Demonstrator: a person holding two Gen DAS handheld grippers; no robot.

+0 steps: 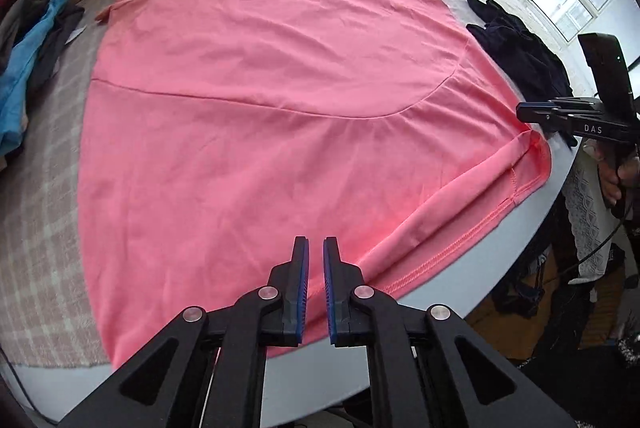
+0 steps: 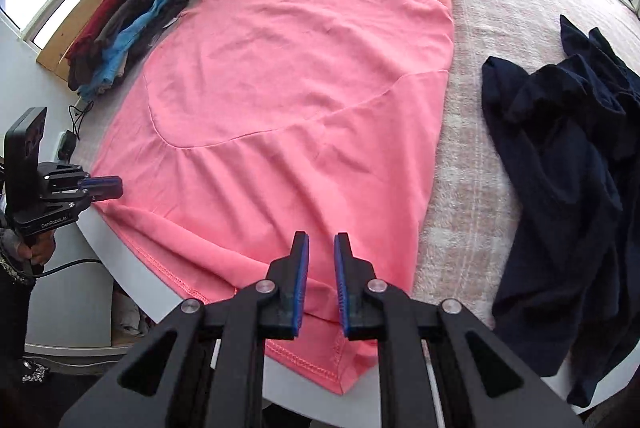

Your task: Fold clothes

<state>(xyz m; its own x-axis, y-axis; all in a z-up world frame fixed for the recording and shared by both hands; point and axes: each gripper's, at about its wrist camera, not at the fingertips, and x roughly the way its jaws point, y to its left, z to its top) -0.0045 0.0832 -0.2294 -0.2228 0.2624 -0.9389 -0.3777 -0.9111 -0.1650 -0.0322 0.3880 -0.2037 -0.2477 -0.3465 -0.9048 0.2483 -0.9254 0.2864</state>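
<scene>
Pink shirt [image 1: 280,100] spread flat on checked table cover [image 2: 472,156], hem at near edge. Left gripper [image 1: 315,248] and right gripper [image 2: 321,244] hover over hem corners, jaws slightly parted, empty. Dark garment [image 2: 568,164] beside; folded stack [image 2: 120,36] opposite; windows behind.

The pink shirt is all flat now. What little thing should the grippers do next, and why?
Probably lower both and pinch the near hem. The pink shirt lies spread flat, hem toward the table edge. The left gripper and right gripper hover just above that hem at opposite corners, jaws slightly apart and holding nothing, so a fold likely starts with gripping there.
</scene>
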